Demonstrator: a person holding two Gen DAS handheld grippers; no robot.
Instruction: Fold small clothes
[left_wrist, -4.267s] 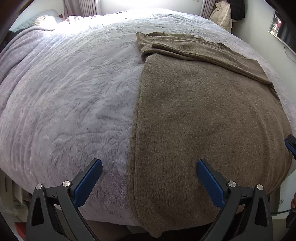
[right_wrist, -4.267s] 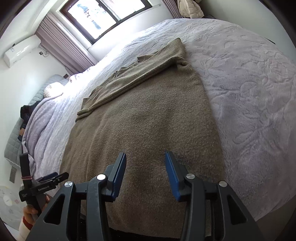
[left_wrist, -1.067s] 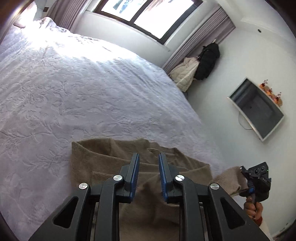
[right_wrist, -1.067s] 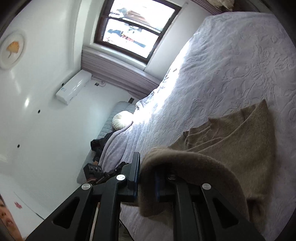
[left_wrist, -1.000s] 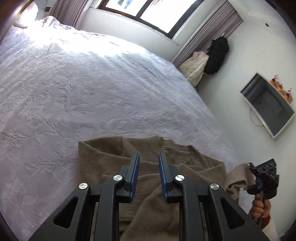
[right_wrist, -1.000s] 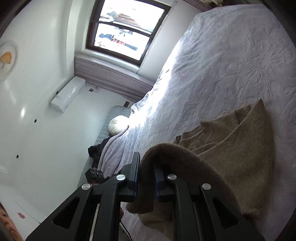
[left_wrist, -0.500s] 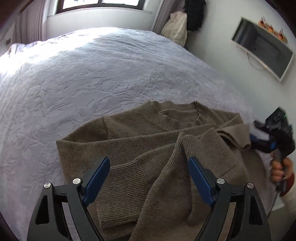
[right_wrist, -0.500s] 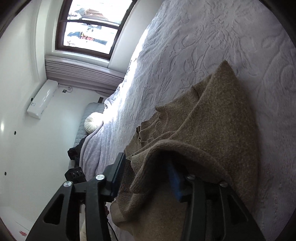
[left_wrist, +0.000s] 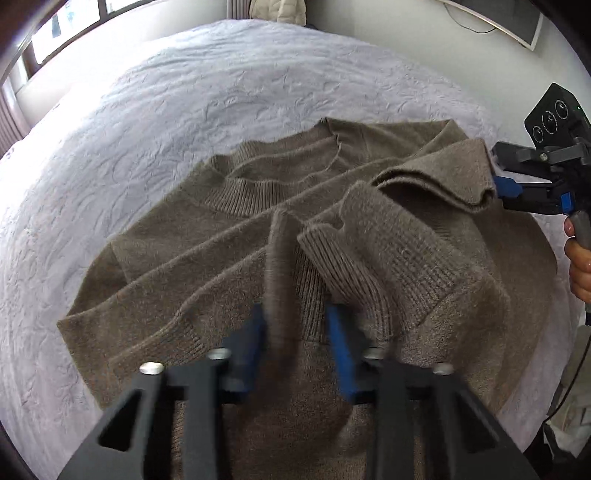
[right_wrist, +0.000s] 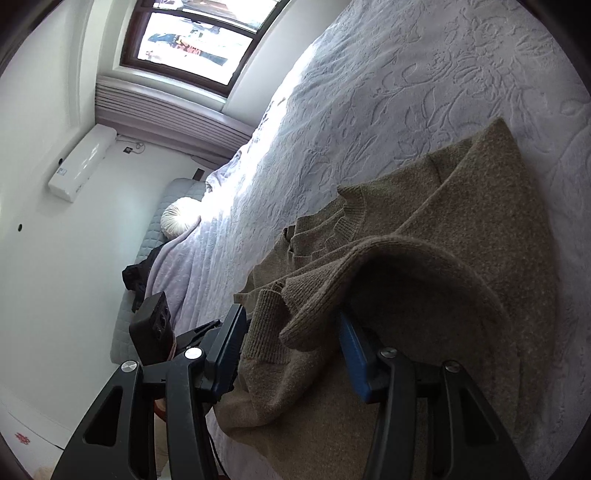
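A brown knit sweater (left_wrist: 207, 236) lies folded over on the lavender bedspread (left_wrist: 155, 110), collar away from me, one ribbed cuff (left_wrist: 340, 258) bunched on top. My left gripper (left_wrist: 295, 317) points steeply down onto it; its blurred blue jaws are closing, pinching a raised fold of the knit. In the right wrist view the sweater (right_wrist: 461, 229) drapes its hem over the right finger of my right gripper (right_wrist: 290, 317). Those jaws stand apart, closing slightly, with loose cloth between them and no grip. The right gripper (left_wrist: 496, 181) also shows at the sweater's right corner.
A person's hand (left_wrist: 580, 266) holds the right tool by the bed's right edge. A window (right_wrist: 199, 33), a wall air conditioner (right_wrist: 81, 162) and a round pillow (right_wrist: 177, 221) lie beyond the bed's far end. A dark screen (left_wrist: 498, 18) hangs on the wall.
My left jaws swung wide and have come together on a fold of the sweater, and the gripper sank closer. My right jaws let go of the hem and dropped toward the bed.
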